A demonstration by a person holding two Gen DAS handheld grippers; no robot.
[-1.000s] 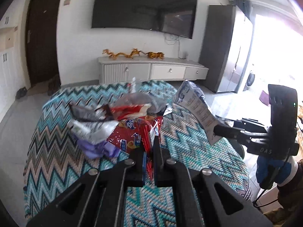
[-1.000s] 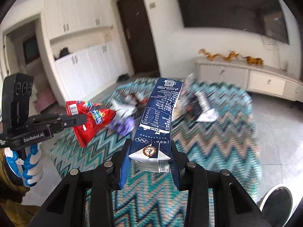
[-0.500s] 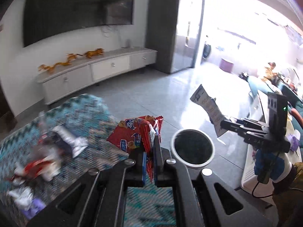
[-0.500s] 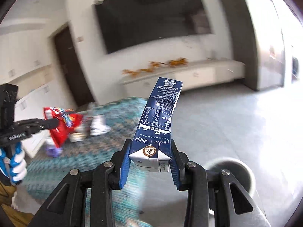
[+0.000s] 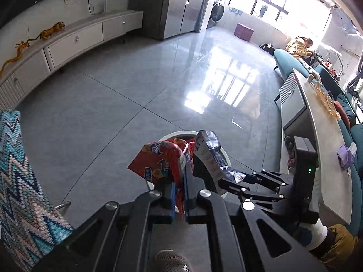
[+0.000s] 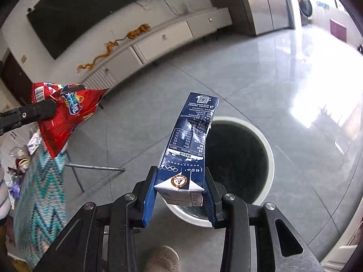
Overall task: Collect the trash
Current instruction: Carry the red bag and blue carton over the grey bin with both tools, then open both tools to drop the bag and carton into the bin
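We see the left gripper pressed together on the lower edge of a red snack bag, the crumpled foil squeezed flat between its blue-lined fingers. The right gripper pinches the base of a dark blue carton, its pads against the two narrow sides, the carton leaning up and away over the floor.

In the left wrist view we find both items side by side above a white round bin, which they mostly hide; only bits of its rim show around them. The right wrist view gives us what that one does not: the bin's whole mouth, dark inside, with the carton's far end hanging over its left rim. We cannot tell what lies in the bin; the inside reads as black. From here the snack bag sits well to the left of the bin, apart from the carton, above the edge of a table under a zigzag-patterned cloth with a few wrappers on its far left end.

Only the left view shows us the right side of the room: a long grey counter, teal sofas, and a person in yellow far off by bright windows. A slipper toe shows nearest us on grey tiles
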